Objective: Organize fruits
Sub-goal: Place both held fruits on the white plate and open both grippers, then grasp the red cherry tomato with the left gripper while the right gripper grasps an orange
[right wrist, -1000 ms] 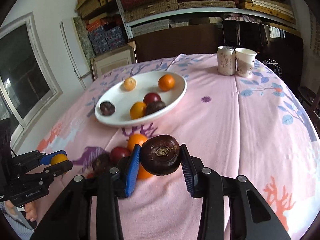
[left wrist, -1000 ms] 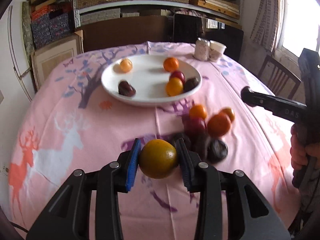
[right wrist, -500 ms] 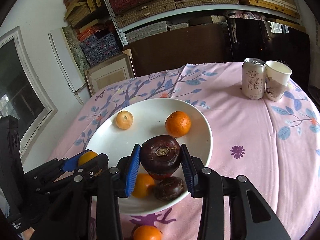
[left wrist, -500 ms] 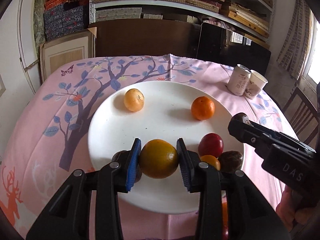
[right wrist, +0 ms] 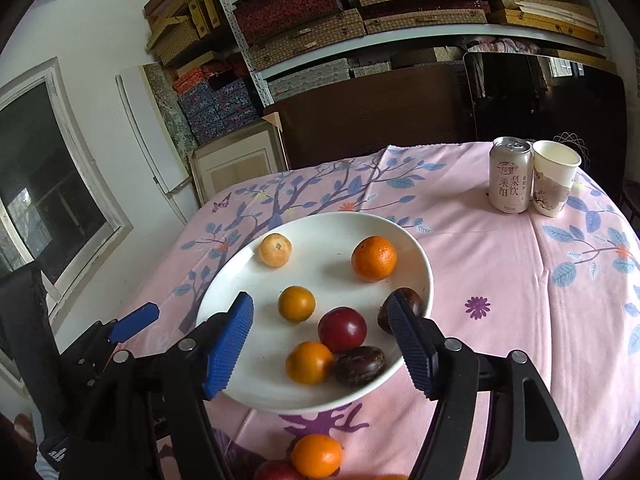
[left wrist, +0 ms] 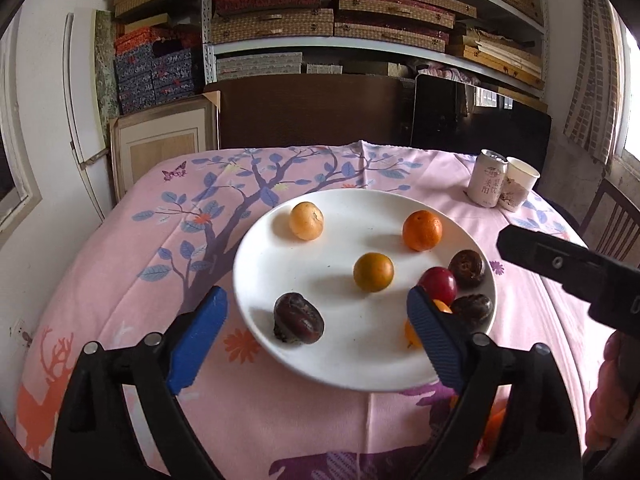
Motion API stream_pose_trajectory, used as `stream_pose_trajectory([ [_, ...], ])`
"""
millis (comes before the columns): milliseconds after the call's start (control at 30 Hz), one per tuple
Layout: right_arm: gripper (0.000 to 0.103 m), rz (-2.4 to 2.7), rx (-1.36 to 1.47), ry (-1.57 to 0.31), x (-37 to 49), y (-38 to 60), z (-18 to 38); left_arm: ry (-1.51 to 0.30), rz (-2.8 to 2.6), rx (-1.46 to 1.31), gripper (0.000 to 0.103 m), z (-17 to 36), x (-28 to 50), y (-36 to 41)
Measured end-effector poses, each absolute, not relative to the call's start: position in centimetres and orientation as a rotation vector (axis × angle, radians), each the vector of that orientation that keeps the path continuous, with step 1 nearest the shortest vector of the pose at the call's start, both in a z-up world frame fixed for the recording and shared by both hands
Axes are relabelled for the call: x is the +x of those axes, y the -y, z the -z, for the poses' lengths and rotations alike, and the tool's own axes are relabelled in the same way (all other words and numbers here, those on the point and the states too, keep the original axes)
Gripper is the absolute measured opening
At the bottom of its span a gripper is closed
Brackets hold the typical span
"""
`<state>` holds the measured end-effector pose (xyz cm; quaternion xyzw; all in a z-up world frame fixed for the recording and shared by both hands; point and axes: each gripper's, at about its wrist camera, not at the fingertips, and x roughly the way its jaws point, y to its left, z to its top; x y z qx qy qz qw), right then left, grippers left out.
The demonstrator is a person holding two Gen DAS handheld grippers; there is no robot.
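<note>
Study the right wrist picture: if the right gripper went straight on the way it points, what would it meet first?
Probably the dark red plum on the white plate, lying just ahead between the open jaws of the right gripper; depth is hard to judge, so the orange fruit beside it might come first.

Two wrist fisheye views over one table

The left wrist camera looks forward and down between its own fingers, close above the white plate (left wrist: 256, 248), facing the shelves (left wrist: 360, 20). The right wrist camera faces nearly the same way from the plate's near right side, equally close. Both share plate, can (right wrist: 510, 176), paper cup (right wrist: 554, 178) and shelves; each catches the other gripper at its edge.
</note>
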<state>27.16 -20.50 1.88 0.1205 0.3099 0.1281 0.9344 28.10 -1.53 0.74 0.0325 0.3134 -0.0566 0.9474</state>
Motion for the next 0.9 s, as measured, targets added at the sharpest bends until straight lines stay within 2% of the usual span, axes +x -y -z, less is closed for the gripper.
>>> stream_pose_trajectory([
  [333, 0.075, -0.203, 0.273, -0.671, 18.5, 24.6, 2.1, -0.689, 0.147, 0.116, 0.093, 2.4, 18.9, 0.3],
  [433, 0.082, -0.182, 0.34, -0.659, 17.2, 26.3, 2.4, -0.685, 0.203, 0.126, 0.093, 2.9, 16.2, 0.2],
  [733, 0.082, -0.193, 0.35, -0.656, 16.9, 26.5, 2.4, -0.766, 0.327, 0.19, 0.093, 4.6, 14.4, 2.3],
  [833, 0.082, -0.193, 0.347, -0.662, 16.9, 26.5, 2.4, -0.811, 0.358, 0.186, 0.074, 5.2, 15.0, 2.6],
  [900, 0.082, -0.192, 0.349, -0.662, 16.9, 26.6, 2.4, -0.843, 0.371, 0.175, 0.068, 5.6, 15.5, 2.7],
])
